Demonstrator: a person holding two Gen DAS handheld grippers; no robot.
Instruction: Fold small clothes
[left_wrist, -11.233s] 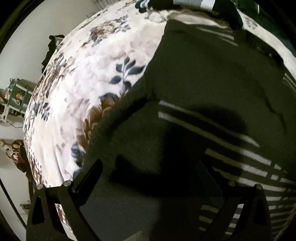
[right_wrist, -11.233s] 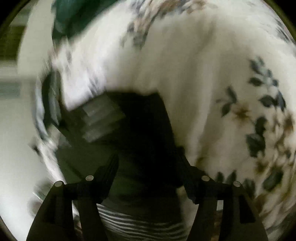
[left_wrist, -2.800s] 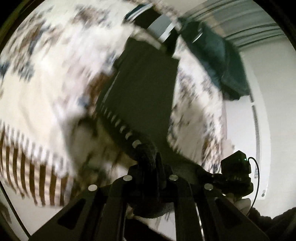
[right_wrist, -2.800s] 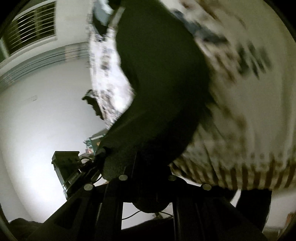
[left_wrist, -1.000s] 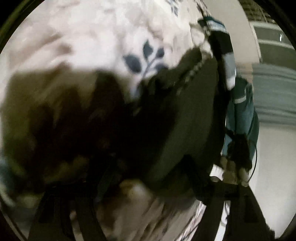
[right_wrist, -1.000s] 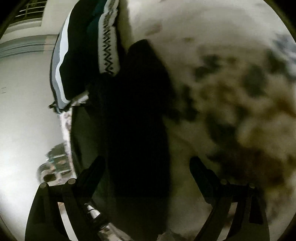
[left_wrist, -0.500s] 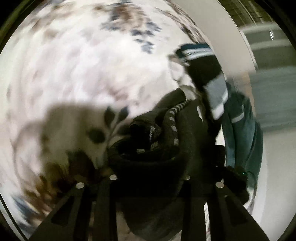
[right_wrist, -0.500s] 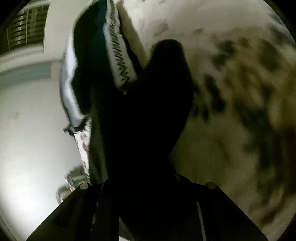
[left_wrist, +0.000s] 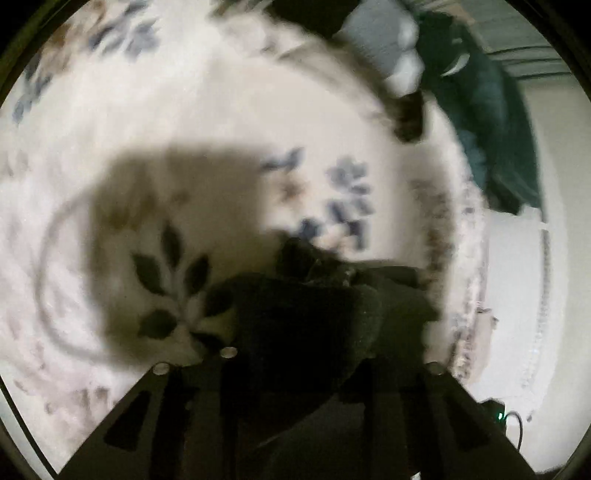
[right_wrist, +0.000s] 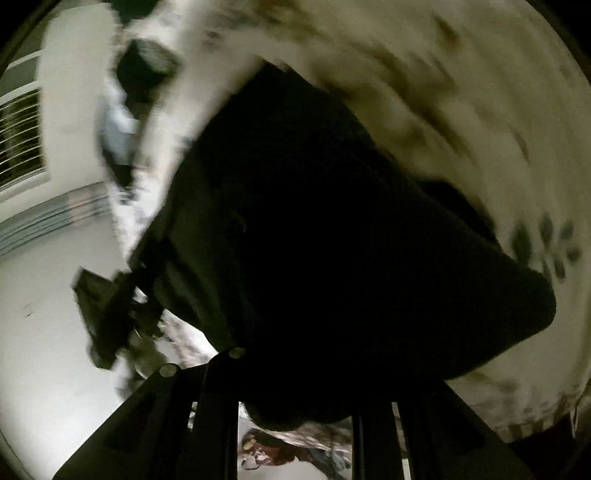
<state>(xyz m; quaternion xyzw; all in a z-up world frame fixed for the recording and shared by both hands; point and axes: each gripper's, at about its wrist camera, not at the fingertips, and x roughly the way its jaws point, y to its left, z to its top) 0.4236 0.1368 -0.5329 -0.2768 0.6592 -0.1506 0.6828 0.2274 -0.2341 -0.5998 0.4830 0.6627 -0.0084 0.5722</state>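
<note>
We hold the dark garment (left_wrist: 306, 325) with both grippers over the floral blanket (left_wrist: 229, 110) on the bed. Left gripper (left_wrist: 299, 369): jaws easing open, a thick bunch of the fabric still pinched between them. Right gripper (right_wrist: 295, 373): jaws also easing open, cloth (right_wrist: 332, 240) clamped between and draping far across the view. Teal clothing (left_wrist: 491, 122) lies at the far right edge. Both views blurred.

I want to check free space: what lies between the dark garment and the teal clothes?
Only bare floral blanket separates the dark garment from the teal clothes, seen in the left wrist view.
</note>
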